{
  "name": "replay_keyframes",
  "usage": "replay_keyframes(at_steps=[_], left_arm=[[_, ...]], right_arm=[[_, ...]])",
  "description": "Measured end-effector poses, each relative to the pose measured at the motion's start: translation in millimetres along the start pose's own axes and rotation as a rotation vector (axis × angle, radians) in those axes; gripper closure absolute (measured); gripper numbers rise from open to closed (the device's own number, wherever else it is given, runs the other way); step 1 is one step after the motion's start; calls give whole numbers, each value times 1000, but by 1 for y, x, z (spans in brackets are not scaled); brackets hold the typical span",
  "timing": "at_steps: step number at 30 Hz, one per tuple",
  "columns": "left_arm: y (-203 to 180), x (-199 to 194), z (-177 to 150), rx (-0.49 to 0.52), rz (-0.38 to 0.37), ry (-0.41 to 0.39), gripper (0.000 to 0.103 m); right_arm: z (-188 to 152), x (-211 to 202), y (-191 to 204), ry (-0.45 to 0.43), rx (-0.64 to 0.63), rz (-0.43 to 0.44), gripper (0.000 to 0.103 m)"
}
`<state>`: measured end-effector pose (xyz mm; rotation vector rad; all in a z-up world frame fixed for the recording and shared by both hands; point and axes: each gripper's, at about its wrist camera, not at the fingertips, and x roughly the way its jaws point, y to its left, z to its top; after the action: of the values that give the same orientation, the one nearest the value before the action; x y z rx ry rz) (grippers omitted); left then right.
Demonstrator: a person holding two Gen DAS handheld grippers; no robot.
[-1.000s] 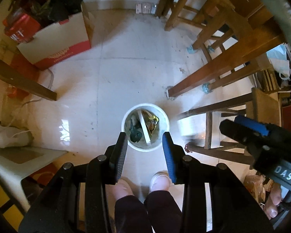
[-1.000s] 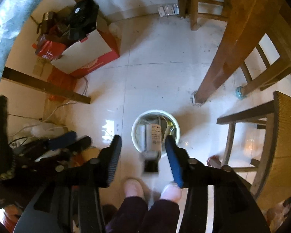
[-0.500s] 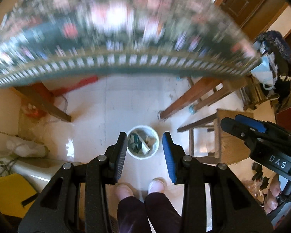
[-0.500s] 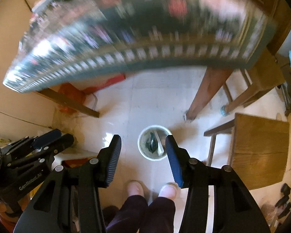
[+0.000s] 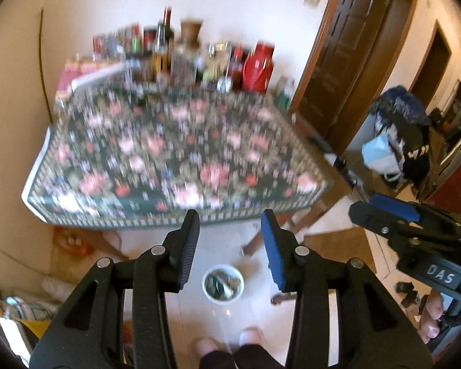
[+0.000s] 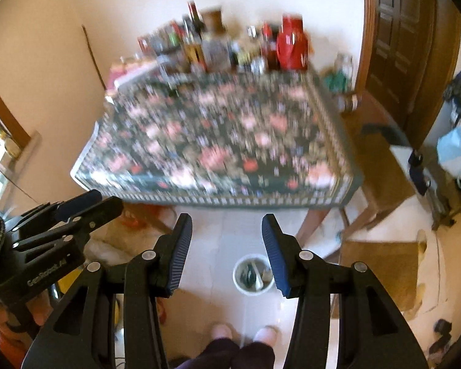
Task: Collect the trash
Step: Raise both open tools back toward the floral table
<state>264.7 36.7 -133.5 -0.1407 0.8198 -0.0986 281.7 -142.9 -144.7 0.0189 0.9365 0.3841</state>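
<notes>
1. I see a small round white trash bin (image 5: 223, 283) standing upright on the pale tiled floor, just in front of my feet and short of the table's near edge.
2. Its mouth is open and it holds crumpled trash (image 5: 221, 283): dark green scraps and pale pieces.
3. From the right wrist the bin (image 6: 254, 274) shows a pale strip leaning across its inside.

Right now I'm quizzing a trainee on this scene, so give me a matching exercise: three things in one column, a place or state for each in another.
Things:
1. bin
2. red jug
3. left gripper

Places or states:
A. jaws open, holding nothing
B. on the floor near the person's feet, trash inside
C. at the far edge of the floral table, among bottles

Pairs: 1-B, 2-C, 3-A
</notes>
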Motion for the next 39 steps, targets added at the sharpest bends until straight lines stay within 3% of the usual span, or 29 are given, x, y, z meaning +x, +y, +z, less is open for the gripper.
replay_keyframes(at_steps=[6, 12, 14, 15, 16, 17, 18, 19, 29, 39], left_arm=[[5, -67, 32, 26, -23, -143, 62], [14, -121, 52, 56, -25, -283, 54], [17, -132, 57, 57, -17, -318, 48], [19, -133, 58, 55, -13, -328, 38], [21, -136, 61, 49, -3, -343, 29], [23, -135, 64, 42, 5, -350, 24], [25, -135, 66, 35, 10, -355, 16], [26, -134, 67, 29, 14, -358, 13], [14, -90, 110, 5, 79, -375, 13], [-23, -18, 189, -32, 170, -377, 13]], right_arm=[[28, -73, 28, -191, -16, -21, 59], [41, -121, 45, -349, -18, -45, 59], [45, -132, 48, -396, -17, -48, 50], [46, -134, 48, -413, -15, -52, 45], [48, -137, 47, -436, -11, -59, 33], [50, -140, 46, -460, -3, -68, 24], [51, -142, 45, -484, 6, -74, 22], [52, -143, 44, -498, 12, -77, 19], [83, -118, 14, -508, 1, -71, 17], [163, -76, -43, -458, -72, -19, 17]])
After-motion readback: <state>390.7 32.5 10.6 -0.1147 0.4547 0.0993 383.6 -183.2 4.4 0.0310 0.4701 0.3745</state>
